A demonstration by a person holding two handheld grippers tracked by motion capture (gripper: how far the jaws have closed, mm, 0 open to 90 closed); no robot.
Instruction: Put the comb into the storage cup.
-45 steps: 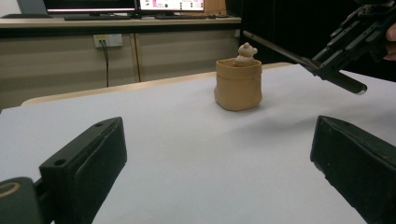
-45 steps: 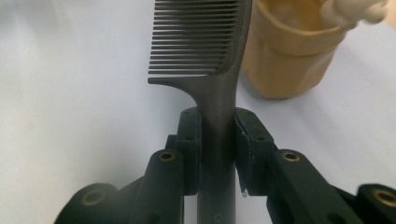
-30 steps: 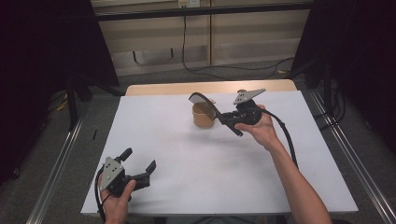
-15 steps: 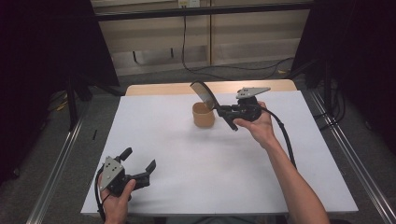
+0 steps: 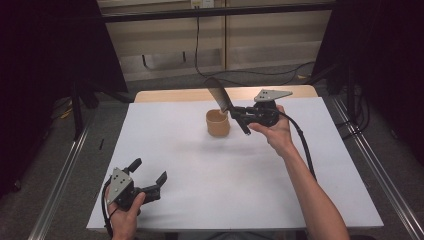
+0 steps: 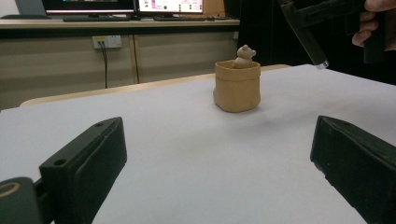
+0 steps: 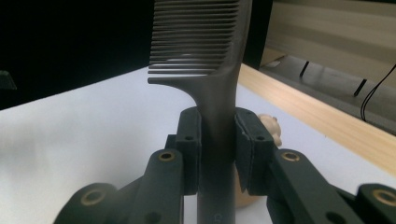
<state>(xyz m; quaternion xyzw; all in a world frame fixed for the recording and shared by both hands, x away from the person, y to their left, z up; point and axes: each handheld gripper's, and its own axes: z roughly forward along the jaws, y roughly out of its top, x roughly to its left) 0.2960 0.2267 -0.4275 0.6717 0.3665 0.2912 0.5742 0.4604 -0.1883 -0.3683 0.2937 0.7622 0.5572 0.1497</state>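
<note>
grey plastic comb [image 7: 219,93] was clamped between your right gripper [image 5: 239,118] jaws by its handle, toothed end up, held above and just beside the tan cup [image 5: 218,123] on the far half of the table. your left gripper [image 5: 147,181] sat near the front-left corner, jaws wide apart, holding nothing.

risks as i judged them: the grip was on a narrow, smooth handle, so any twist on the way down could let the comb pivot or slip through the pads. the cup already had a small figure [image 6: 244,56] poking out of it, so the handle end could catch on it or on the rim and tip the cup, which looked light and unbraced. your left gripper was well apart from the cup, too far to steady it.

surface: white sheet [image 5: 210,200] over a wooden table [image 5: 170,95], nothing else on it. room: dark curtains both sides, beige cabinets behind, cables on the floor, monitors [image 6: 88,5] on a desk at the back.
</note>
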